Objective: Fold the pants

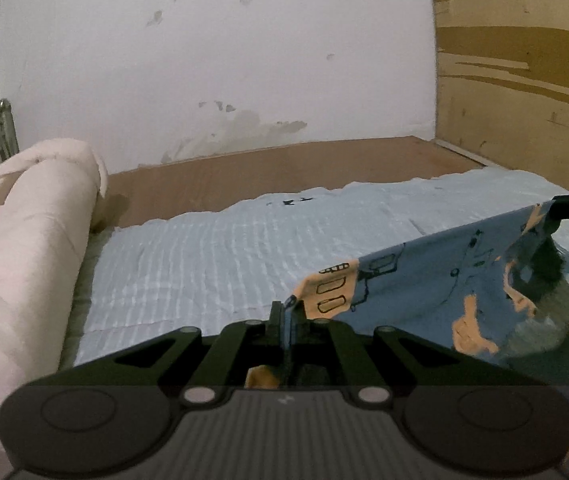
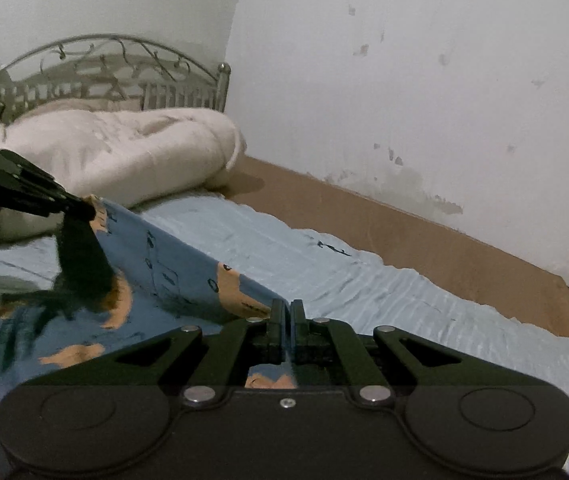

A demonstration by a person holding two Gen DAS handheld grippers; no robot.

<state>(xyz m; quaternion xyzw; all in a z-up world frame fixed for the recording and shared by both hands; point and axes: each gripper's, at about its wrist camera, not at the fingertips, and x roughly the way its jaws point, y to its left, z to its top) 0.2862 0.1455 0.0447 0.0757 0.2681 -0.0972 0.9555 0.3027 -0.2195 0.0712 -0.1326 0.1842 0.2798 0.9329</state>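
Observation:
The pants (image 1: 436, 280) are blue with orange patches and dark line drawings. They hang stretched between my two grippers above the bed. My left gripper (image 1: 286, 308) is shut on one top corner of the pants. It also shows in the right wrist view (image 2: 84, 210) at the far left. My right gripper (image 2: 287, 308) is shut on the other top corner of the pants (image 2: 172, 264). It shows in the left wrist view (image 1: 556, 208) at the far right. The lower part of the pants drapes down toward the sheet.
A light blue sheet (image 1: 224, 252) covers the bed. A rolled pale pink quilt (image 2: 124, 152) lies by the metal headboard (image 2: 104, 68). Bare brown board (image 1: 284, 172) runs along the white wall. A cardboard panel (image 1: 524, 60) stands at the right.

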